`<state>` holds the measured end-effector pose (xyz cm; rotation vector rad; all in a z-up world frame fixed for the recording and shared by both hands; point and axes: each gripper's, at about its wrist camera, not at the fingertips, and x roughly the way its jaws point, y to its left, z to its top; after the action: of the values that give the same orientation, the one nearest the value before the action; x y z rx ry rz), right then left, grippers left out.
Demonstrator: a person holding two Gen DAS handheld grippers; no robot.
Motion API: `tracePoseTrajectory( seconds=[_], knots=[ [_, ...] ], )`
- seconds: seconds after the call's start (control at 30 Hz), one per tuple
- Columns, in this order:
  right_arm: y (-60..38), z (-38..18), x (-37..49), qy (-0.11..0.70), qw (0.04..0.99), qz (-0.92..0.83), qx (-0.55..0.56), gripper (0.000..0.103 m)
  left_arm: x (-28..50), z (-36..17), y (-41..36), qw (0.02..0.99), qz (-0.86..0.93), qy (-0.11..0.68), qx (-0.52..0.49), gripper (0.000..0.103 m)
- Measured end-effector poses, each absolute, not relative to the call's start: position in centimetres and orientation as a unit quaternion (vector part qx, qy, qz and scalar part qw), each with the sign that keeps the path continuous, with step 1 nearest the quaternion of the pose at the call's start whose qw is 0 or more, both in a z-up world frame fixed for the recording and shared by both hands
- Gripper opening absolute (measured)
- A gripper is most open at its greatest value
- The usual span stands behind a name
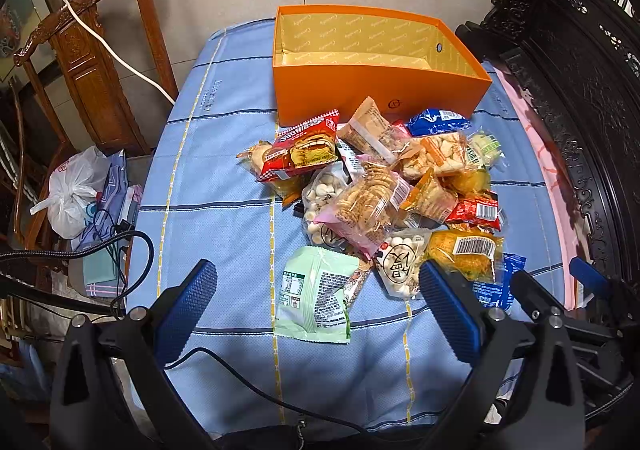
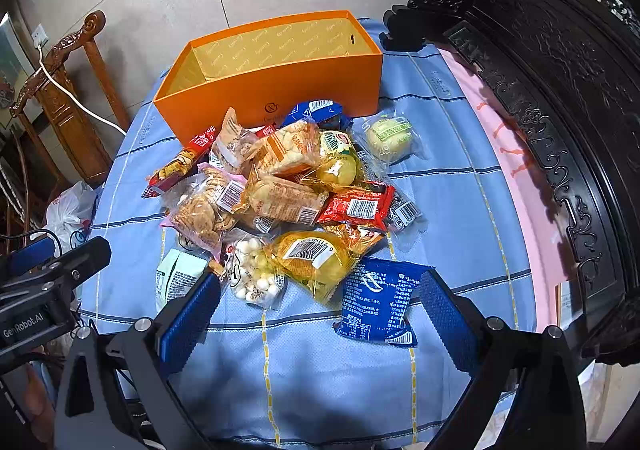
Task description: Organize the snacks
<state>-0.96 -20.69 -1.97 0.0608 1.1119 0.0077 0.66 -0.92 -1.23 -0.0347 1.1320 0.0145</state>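
Seemingly step: sorting not begun, box empty | left gripper jaws apart over green packet | right gripper jaws apart, blue packet at 1 o'clock | next: close on nearest packet, carry to box at 12 o'clock.

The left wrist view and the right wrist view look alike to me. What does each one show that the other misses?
Only the left wrist view shows the whole pale green packet, lying between the open left gripper fingers. Only the right wrist view shows the whole blue packet, lying between the open right gripper fingers, and the pale green bun clearly apart from the pile. Both show the empty orange box behind the snack pile.
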Motion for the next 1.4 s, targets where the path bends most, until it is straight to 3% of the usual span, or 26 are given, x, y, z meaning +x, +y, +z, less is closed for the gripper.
tracePoseTrajectory(
  seconds=[1.4],
  knots=[
    [-20.67, -2.41, -0.43, 0.535, 0.844, 0.003, 0.028, 0.099, 1.00, -1.25, -0.73, 0.842, 0.007, 0.539, -0.017, 0.099]
  ],
)
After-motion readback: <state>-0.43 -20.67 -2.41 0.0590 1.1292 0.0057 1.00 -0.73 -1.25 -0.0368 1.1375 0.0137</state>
